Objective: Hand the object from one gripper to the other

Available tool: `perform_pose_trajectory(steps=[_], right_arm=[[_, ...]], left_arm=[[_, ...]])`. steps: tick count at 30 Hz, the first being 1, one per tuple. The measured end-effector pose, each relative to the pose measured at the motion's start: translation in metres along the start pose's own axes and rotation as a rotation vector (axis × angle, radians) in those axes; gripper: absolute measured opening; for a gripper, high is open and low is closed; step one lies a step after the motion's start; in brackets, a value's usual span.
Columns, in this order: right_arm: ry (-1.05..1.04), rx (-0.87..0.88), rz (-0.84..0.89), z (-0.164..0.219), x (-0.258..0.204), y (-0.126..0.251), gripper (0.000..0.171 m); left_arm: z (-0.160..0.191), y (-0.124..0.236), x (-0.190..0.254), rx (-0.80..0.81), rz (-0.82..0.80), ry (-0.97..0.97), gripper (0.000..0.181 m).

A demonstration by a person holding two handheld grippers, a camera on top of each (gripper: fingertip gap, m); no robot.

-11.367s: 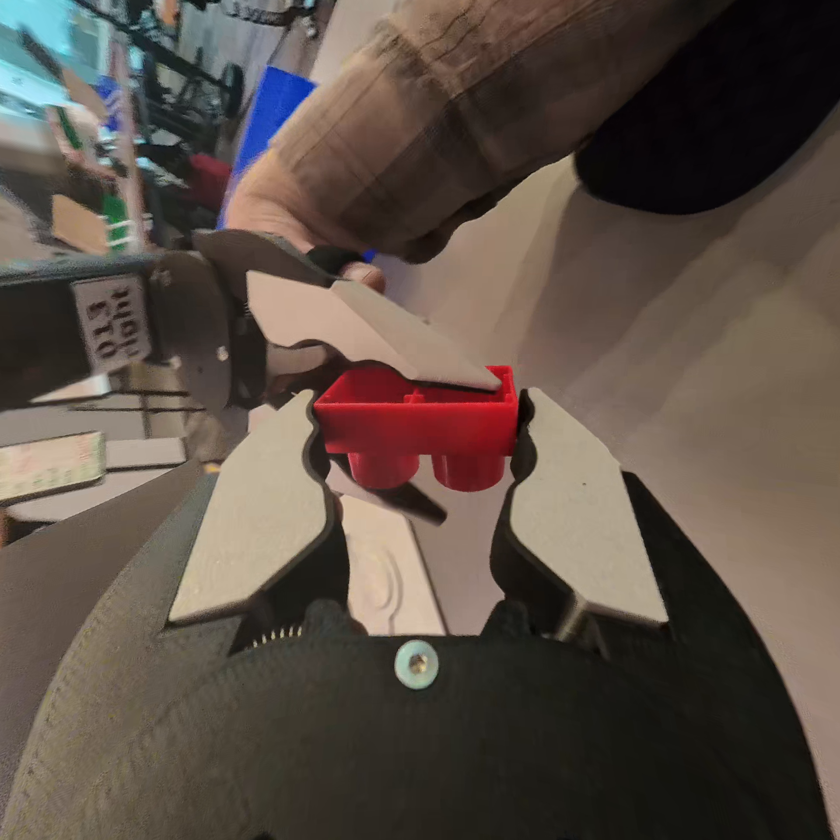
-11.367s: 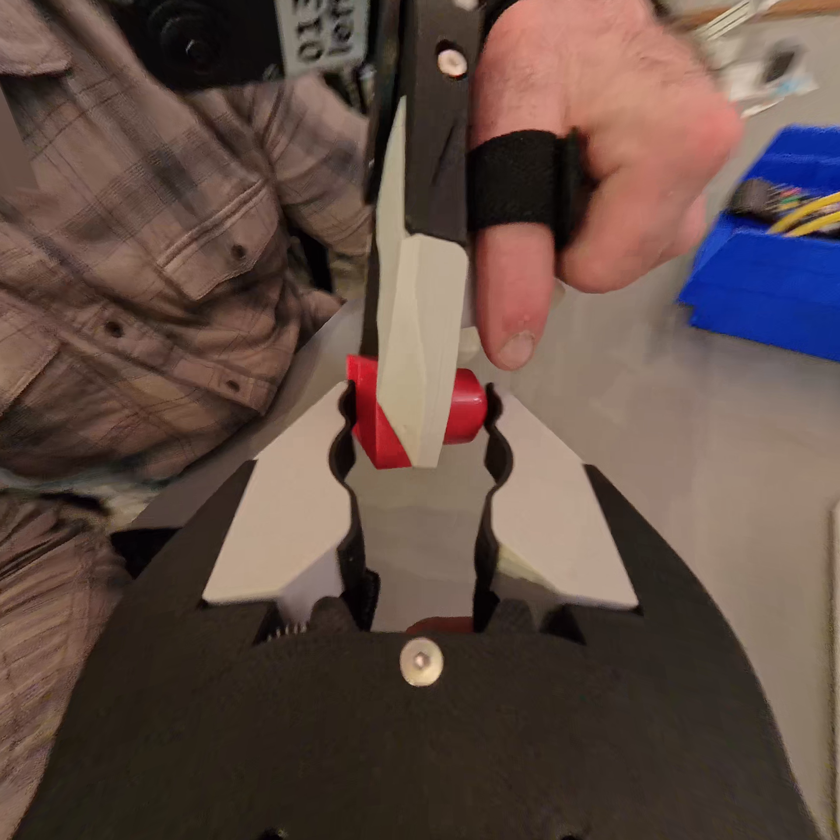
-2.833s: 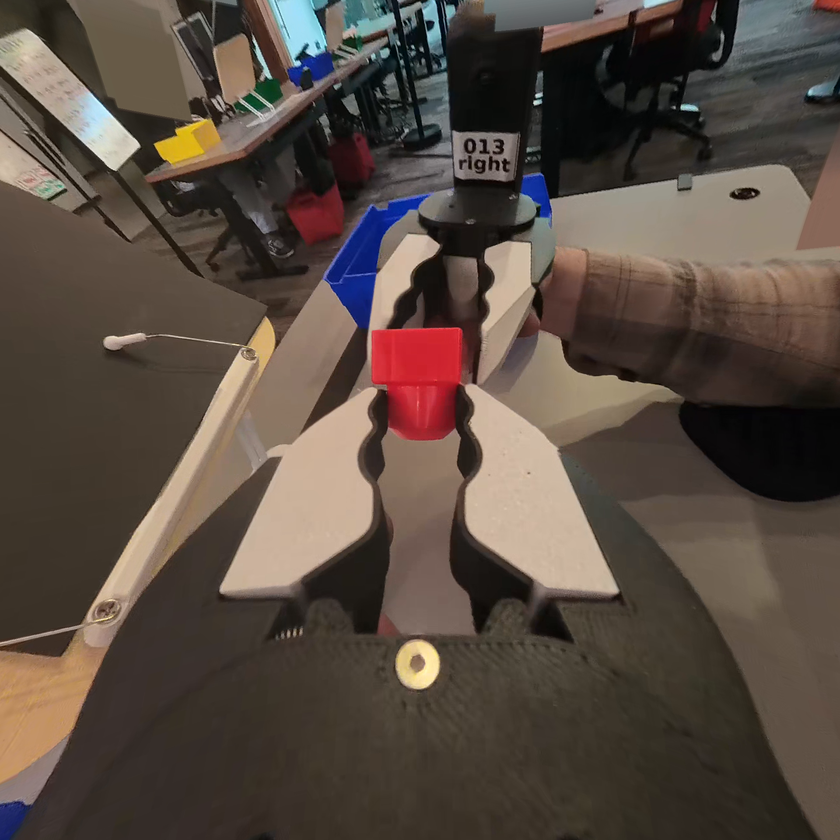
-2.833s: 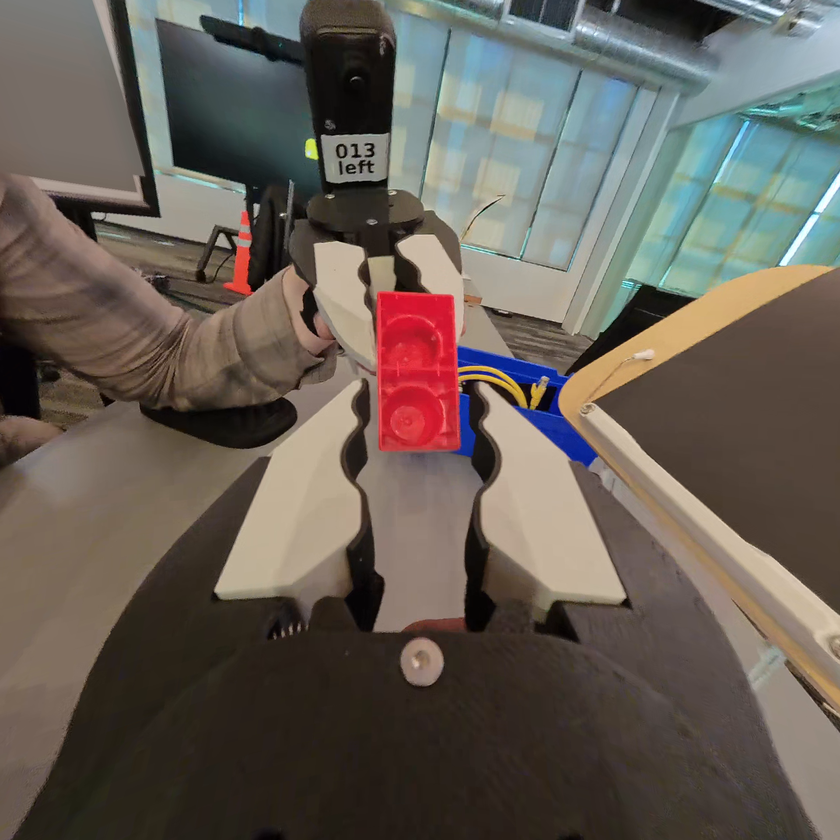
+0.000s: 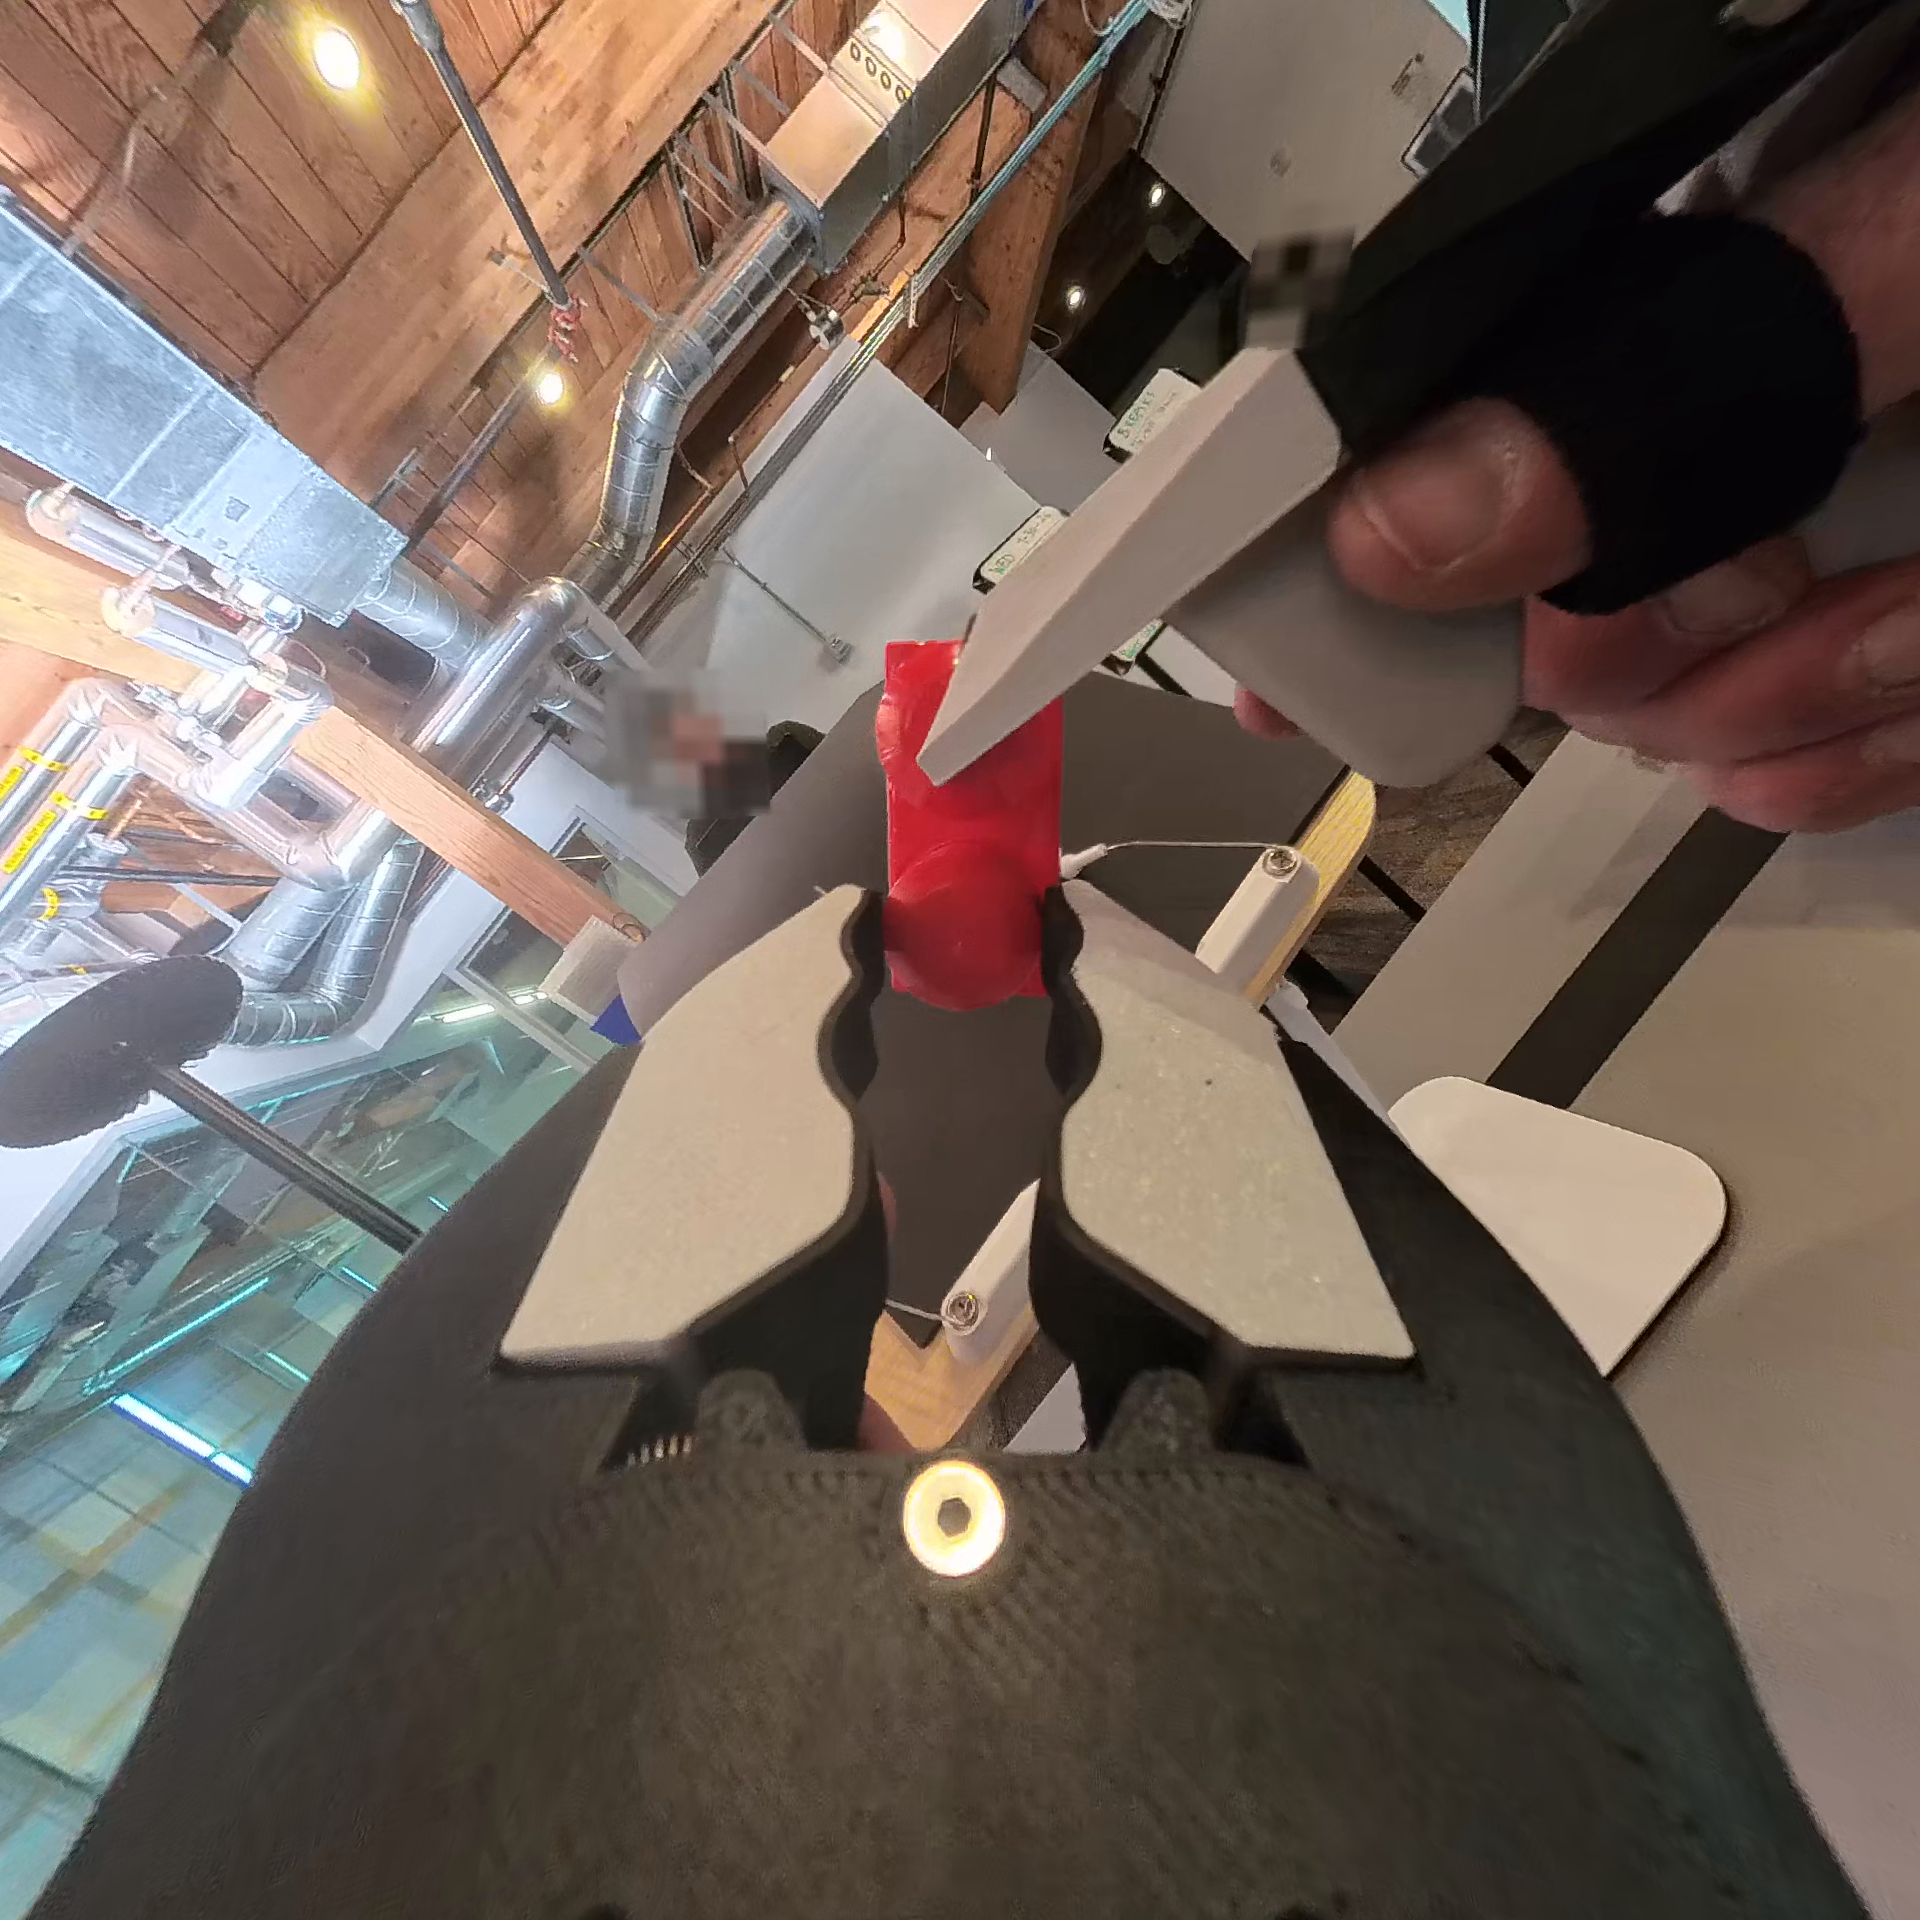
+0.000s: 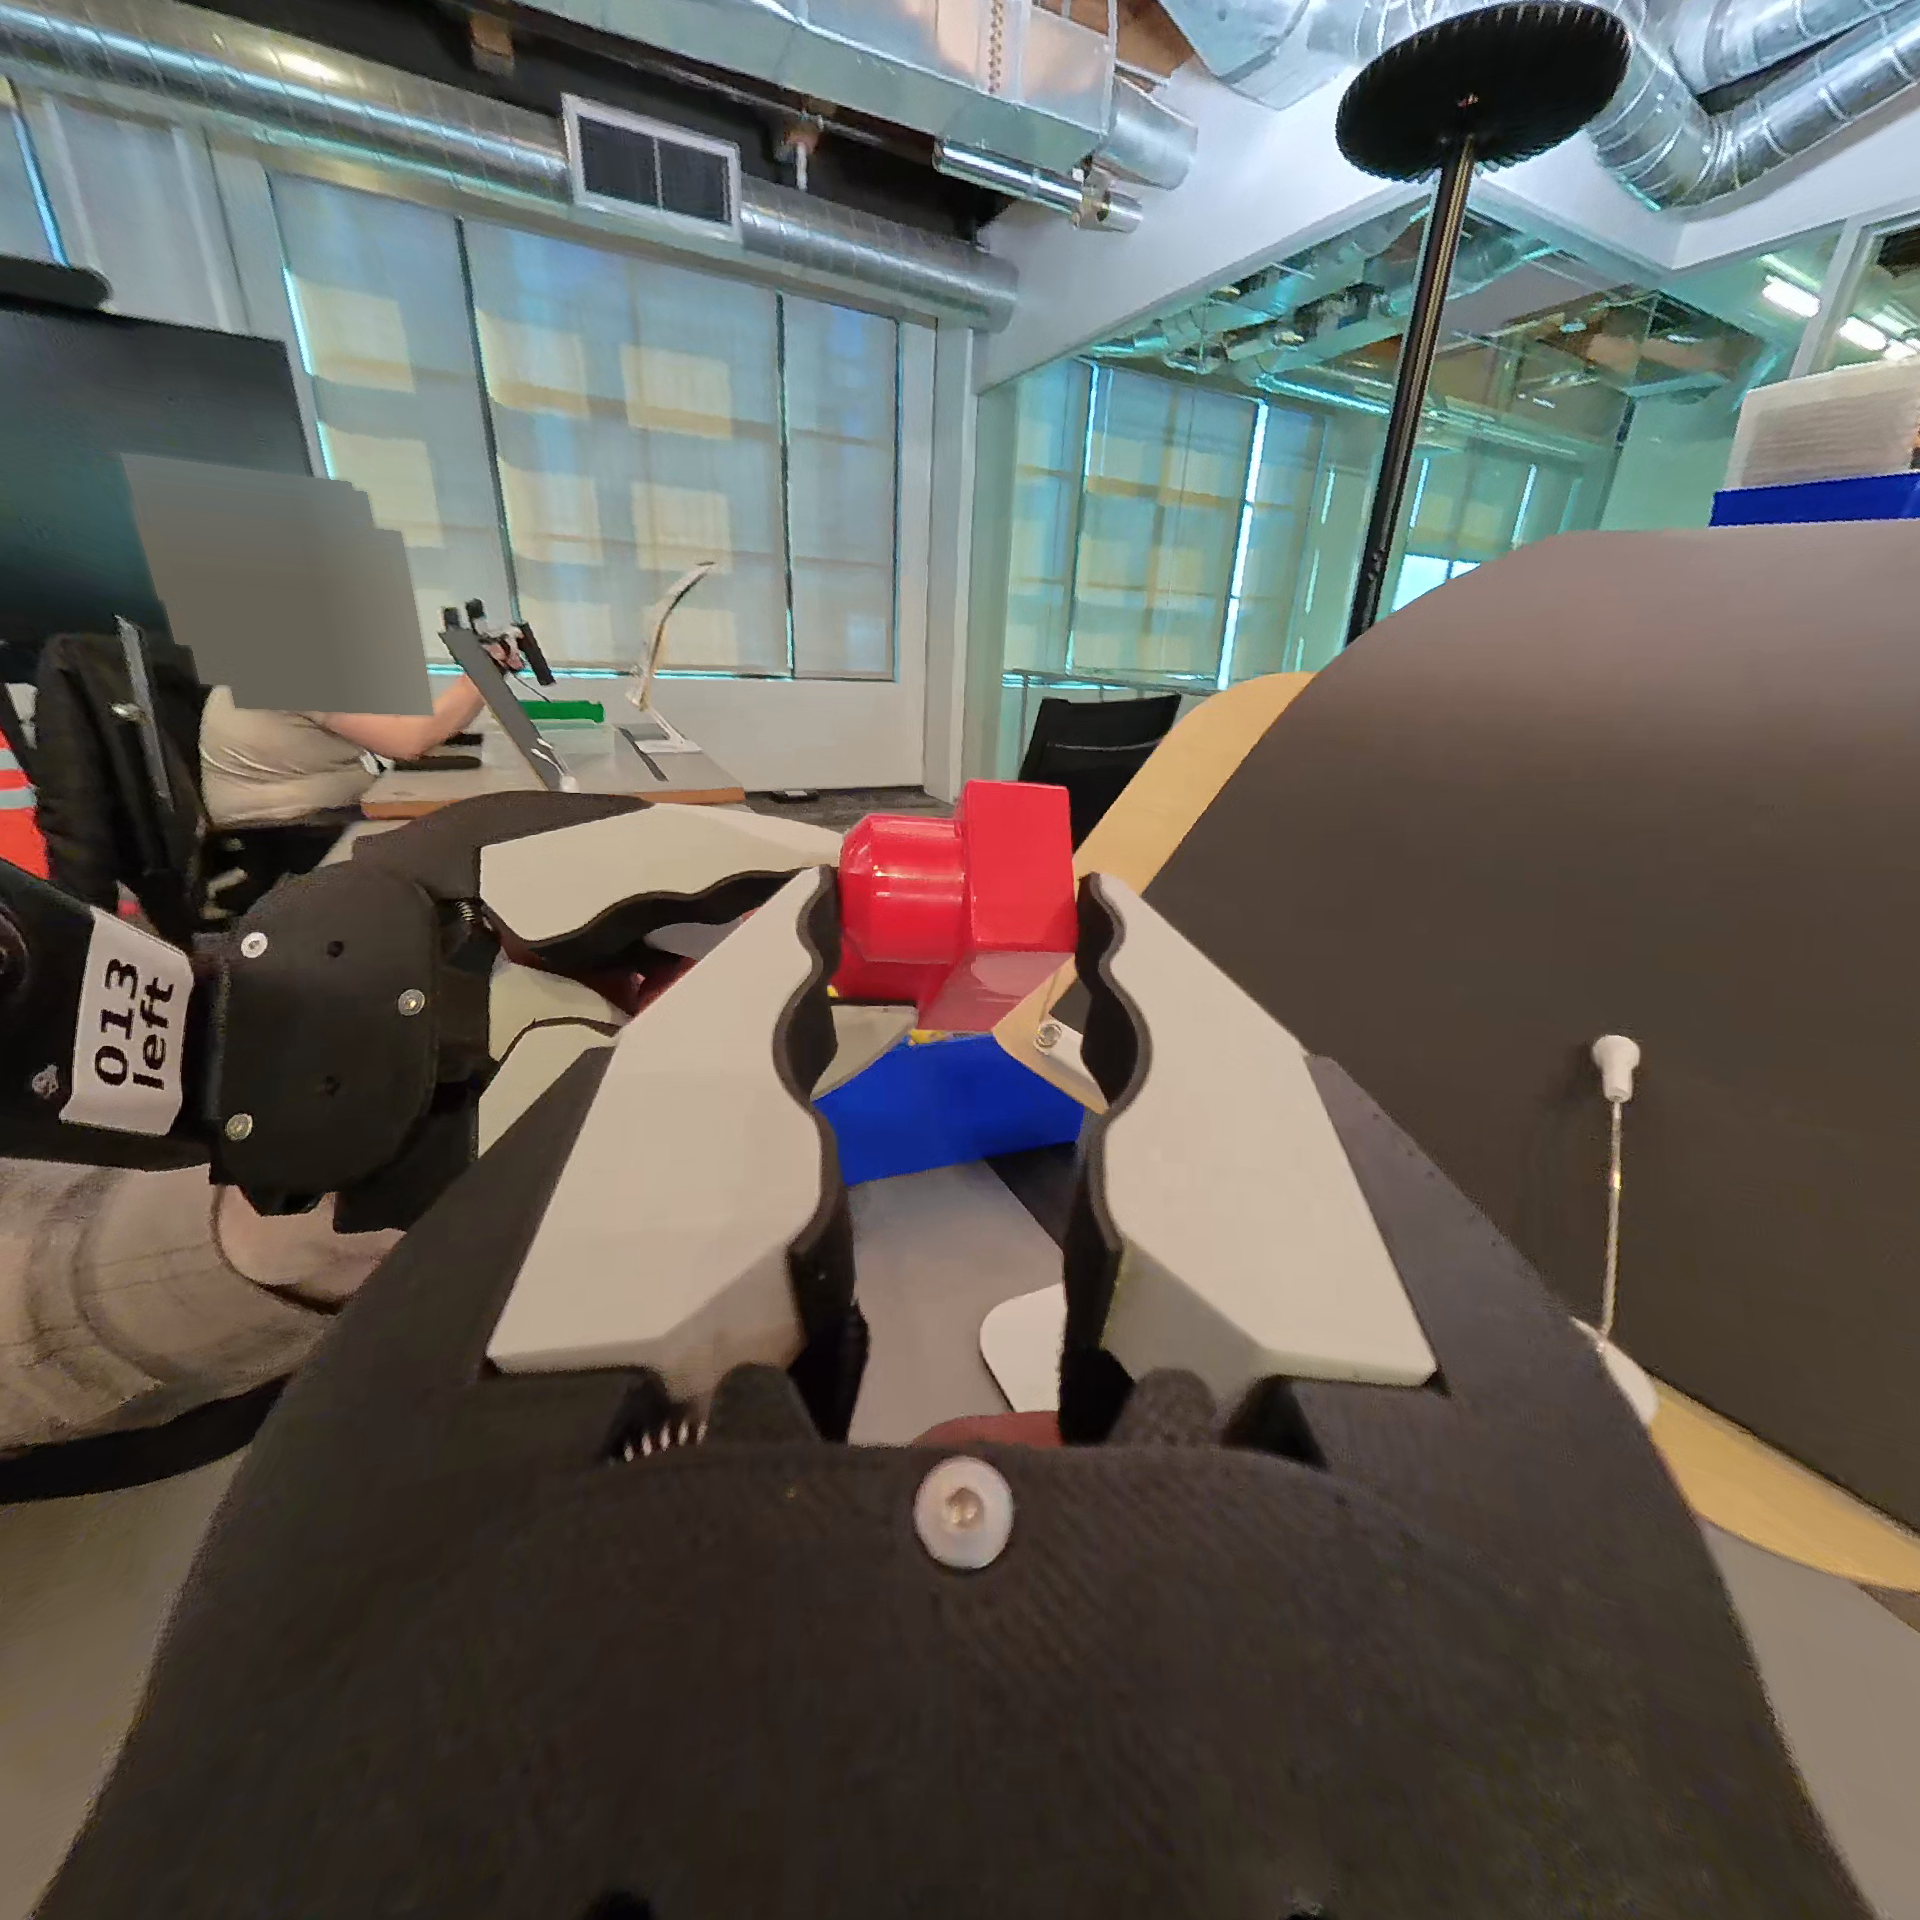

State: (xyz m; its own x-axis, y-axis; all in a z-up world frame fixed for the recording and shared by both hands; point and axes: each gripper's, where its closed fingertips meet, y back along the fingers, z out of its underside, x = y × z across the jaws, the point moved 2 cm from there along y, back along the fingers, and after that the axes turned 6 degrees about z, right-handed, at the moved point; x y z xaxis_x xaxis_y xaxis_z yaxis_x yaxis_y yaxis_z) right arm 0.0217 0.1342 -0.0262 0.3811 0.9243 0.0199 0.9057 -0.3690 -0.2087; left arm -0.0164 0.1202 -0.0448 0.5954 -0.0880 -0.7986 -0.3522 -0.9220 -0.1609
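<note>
A red two-stud brick (image 5: 971,831) is held in the air between both grippers. My left gripper (image 5: 961,920) is shut on one round stud of it. One grey finger (image 5: 1091,623) of the right gripper crosses in from the upper right and lies over the brick's body. In the right wrist view, my right gripper (image 6: 956,904) has its fingertips against both sides of the brick (image 6: 966,894). The left gripper's upper finger (image 6: 644,857) reaches in from the left to the stud. Hands hold both grippers.
A blue bin (image 6: 956,1112) stands on the grey table (image 6: 914,1299) just beyond the brick. A black board with a wooden edge (image 6: 1558,883) stands to the right. A white pad (image 5: 1558,1216) lies on the table. A person (image 6: 281,758) sits at a far desk. Both grippers' tips are close together, under 4 cm apart.
Both grippers have turned: the left now points up towards the ceiling, and the right meets it from the side instead of head-on. The brick stays between them.
</note>
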Motion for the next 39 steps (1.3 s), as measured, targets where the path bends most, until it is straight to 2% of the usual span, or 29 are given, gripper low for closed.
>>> perform_pose_trajectory(steps=[9,14,18,24,30,34,39], right_arm=[[-0.036,0.048,-0.033,-0.003,0.0,0.003,0.043],[-0.047,0.089,-0.033,-0.008,0.007,0.012,0.043],[0.023,0.137,-0.106,-0.014,0.008,0.03,0.043],[0.104,0.167,-0.374,-0.018,-0.022,0.061,0.043],[0.15,0.161,-0.574,-0.016,-0.053,0.079,0.043],[0.188,0.102,-0.644,-0.009,-0.067,0.083,0.043],[0.199,0.023,-0.723,0.001,-0.08,0.087,0.043]], left_arm=[[-0.006,0.003,-0.001,0.016,-0.018,-0.026,0.029],[-0.017,0.009,-0.002,0.099,0.047,0.007,0.036],[-0.028,0.018,-0.006,0.192,0.304,0.297,0.047],[-0.04,0.044,-0.005,0.321,0.864,0.825,0.055],[-0.052,0.062,0.021,0.401,1.269,1.094,0.06],[-0.054,0.062,0.04,0.402,1.37,1.158,0.063],[-0.059,0.067,0.052,0.402,1.448,1.165,0.056]])
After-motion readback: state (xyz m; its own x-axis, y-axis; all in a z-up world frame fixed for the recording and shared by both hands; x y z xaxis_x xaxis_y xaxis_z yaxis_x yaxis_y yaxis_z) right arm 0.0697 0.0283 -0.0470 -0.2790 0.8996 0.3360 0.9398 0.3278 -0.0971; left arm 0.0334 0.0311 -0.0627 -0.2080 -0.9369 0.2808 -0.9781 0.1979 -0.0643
